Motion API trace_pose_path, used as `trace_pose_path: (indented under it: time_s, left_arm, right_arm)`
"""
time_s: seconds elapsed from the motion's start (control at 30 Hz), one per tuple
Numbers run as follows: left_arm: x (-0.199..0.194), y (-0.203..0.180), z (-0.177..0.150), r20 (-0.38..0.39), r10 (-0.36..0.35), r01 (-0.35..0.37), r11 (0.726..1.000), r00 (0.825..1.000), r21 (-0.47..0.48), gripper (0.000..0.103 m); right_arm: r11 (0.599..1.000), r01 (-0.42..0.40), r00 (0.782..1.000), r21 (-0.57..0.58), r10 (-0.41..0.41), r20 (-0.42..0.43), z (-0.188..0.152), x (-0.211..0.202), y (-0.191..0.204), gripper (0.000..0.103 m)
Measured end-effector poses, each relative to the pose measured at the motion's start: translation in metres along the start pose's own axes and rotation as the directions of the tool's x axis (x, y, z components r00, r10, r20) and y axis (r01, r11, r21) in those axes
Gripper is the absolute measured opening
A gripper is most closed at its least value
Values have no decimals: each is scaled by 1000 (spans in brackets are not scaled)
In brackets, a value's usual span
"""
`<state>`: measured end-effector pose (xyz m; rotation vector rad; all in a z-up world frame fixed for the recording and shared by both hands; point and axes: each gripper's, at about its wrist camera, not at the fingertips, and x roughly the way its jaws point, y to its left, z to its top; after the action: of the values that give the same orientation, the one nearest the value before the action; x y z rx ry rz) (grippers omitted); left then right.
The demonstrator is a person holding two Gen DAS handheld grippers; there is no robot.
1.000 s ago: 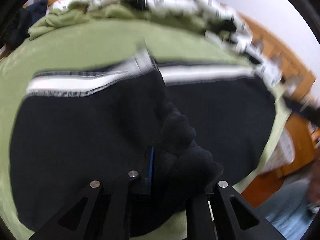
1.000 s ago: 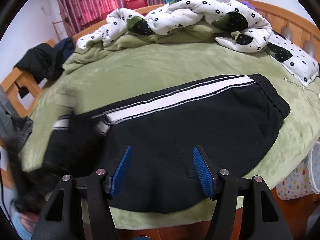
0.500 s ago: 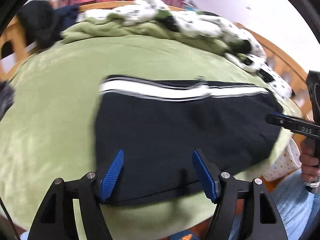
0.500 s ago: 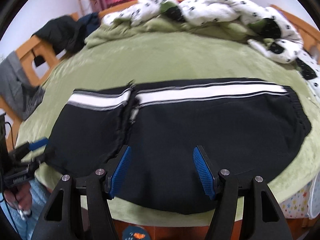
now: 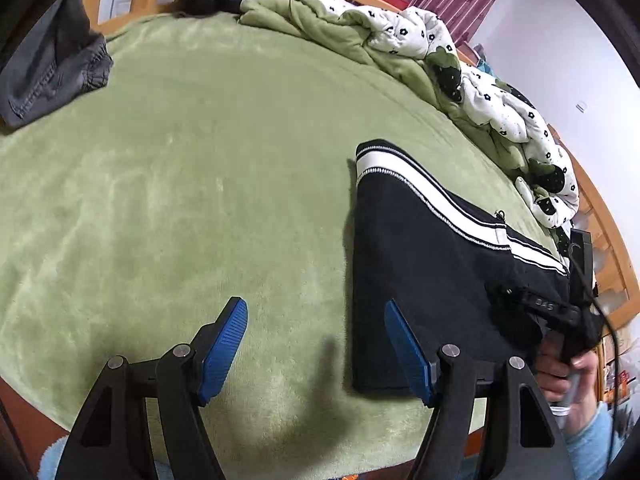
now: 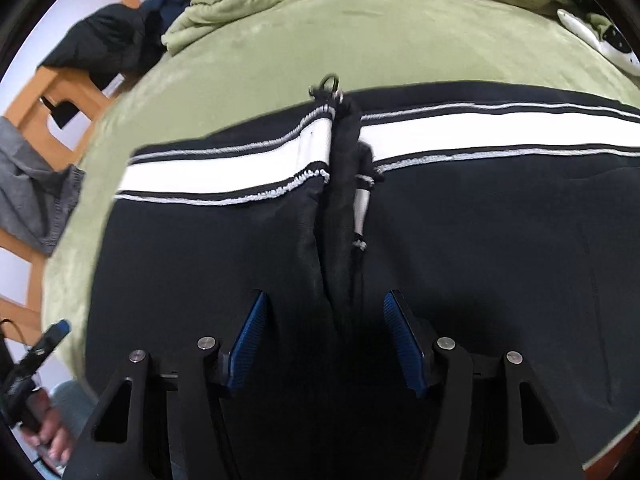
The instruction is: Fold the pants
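Your black pants (image 6: 460, 248) lie folded on the green bedspread (image 5: 180, 200), long axis across the bed, white side stripe along the far edge. Your left gripper (image 5: 316, 344) hangs with fingers apart over bare bedspread, just left of the pants' folded end. Your right gripper (image 6: 324, 340), its fingers just narrowing yet still apart, straddles the cuff seam. Only the right view shows that seam; only the left shows the folded end.

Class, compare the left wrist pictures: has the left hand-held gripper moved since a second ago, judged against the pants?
Yes. The left hand-held gripper has let go and swung leftward off the pants; it now hangs open over the green blanket, pants edge by its right finger.
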<state>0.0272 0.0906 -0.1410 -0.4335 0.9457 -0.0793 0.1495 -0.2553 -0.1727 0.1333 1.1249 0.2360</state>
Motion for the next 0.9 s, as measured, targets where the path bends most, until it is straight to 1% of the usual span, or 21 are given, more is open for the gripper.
trace_pose_path:
  time_s: [0.03,0.07,0.1,0.13,0.17,0.2,0.23,0.27,0.3,0.33,0.4,0.47,0.5,0.53,0.57,0.6,0.63,0.7,0.73,0.83,0.9]
  left_arm:
    - [0,-2,-2,-4,-29,29,1000,1000,10,69]
    - [0,-6,-3,-16,-74,75,997,997,26,69]
    - [0,-11,-5,-36,-133,135,990,990,49,69]
    - [1,-17,-8,-56,-168,172,982,984,73,69]
    - [3,-25,-11,-87,-188,197,974,978,111,70]
    - [6,-30,-14,-105,-179,192,971,978,140,70]
    - [11,-37,-18,-117,-141,160,972,983,174,70]
    - [16,-43,-20,-117,-87,109,974,989,198,70]
    - [19,-45,-21,-115,-58,81,975,992,209,70]
    - [22,-48,-21,-114,-46,70,974,992,213,70]
    - [23,-50,-18,-108,-71,92,976,992,196,70]
    - [19,-49,-17,-78,-93,105,979,993,173,70]
    - [19,-49,-15,-70,-96,107,980,993,167,70]
    - [20,-49,-14,-63,-98,107,981,993,162,70]
    - [20,-50,-14,-58,-98,106,982,993,159,70]
    - [19,-48,-15,-52,-96,103,982,994,158,70]
    - [21,-51,-15,-41,-84,89,983,996,158,70]
    - [16,-50,-17,-26,-63,67,984,998,164,70]
    - [18,-55,-19,-20,-42,45,983,999,180,70]
    - [17,-66,-21,7,-8,7,975,1000,220,70]
    - [15,-72,-20,31,-5,-3,971,999,241,70]
  right_arm:
    - [999,0,1000,-42,0,10,0,0,6,51]
    - [998,0,1000,-58,1,14,0,-1,9,38]
    - [998,-1,1000,-57,3,24,0,-3,9,32]
    - [999,-11,1000,-47,13,29,1,-5,6,27]
    - [999,-39,999,-30,40,33,2,-7,2,22]
    - [998,-69,997,-6,69,38,3,-9,-4,19]
    - [996,-91,995,14,90,46,3,-10,-10,17]
    - [993,-112,992,32,110,62,3,-13,-14,14]
    - [993,-116,990,33,113,81,4,-18,-16,13]
    - [993,-113,989,18,110,103,5,-25,-16,13]
    - [993,-117,979,-5,117,166,11,-45,-15,12]
    - [996,-91,972,-12,91,218,17,-64,-21,12]
    - [997,-82,970,-6,81,231,19,-68,-25,12]
    - [997,-82,971,0,80,224,19,-67,-30,12]
    - [997,-82,977,7,79,199,20,-61,-34,12]
    - [998,-64,983,16,61,176,19,-51,-36,12]
    - [999,-30,988,21,26,149,15,-39,-38,13]
    - [1000,31,995,1,-31,90,7,-19,-38,26]
    - [999,40,996,-20,-39,77,3,-16,-37,27]
    - [993,106,988,-55,-99,115,-6,-43,-31,27]
    - [987,133,976,-89,-115,188,-19,-75,-25,28]
